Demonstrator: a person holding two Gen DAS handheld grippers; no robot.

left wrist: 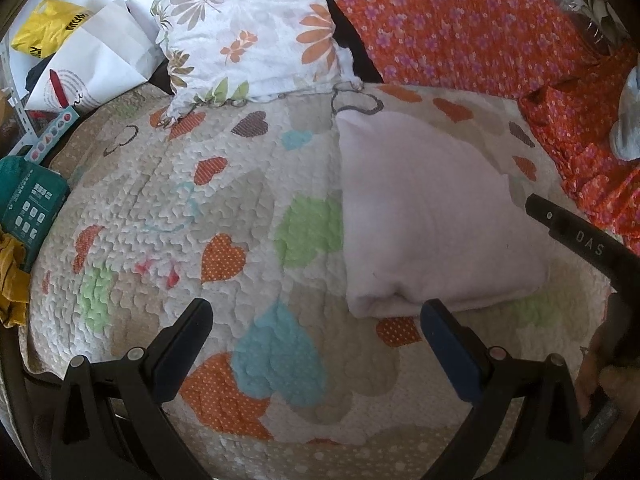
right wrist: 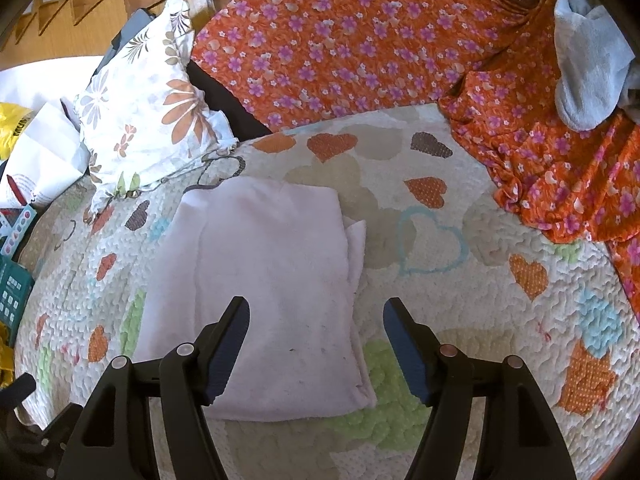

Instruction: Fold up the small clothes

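The pale pink garment is lying folded into a rough rectangle on the heart-print quilt, with an extra layer peeking out along its right edge. From the right wrist view the right gripper hangs just above its near half, jaws spread wide with nothing between them; the left finger is over the cloth, the right one over bare quilt. Can't tell if the tips actually touch the fabric.

The left gripper is open wide too and empty — it sits over the quilt to the left of the garment, its right finger right at the near left corner of the fold. In that same view the right gripper shows only as a dark finger poking in from the right edge, the rest cut off.

Far side: a floral pillow and an orange flowered cloth, with something grey bundled on it — hard to say what. The left edge is clutter: a yellow bag, white paper bags, a teal box, all partly cropped.
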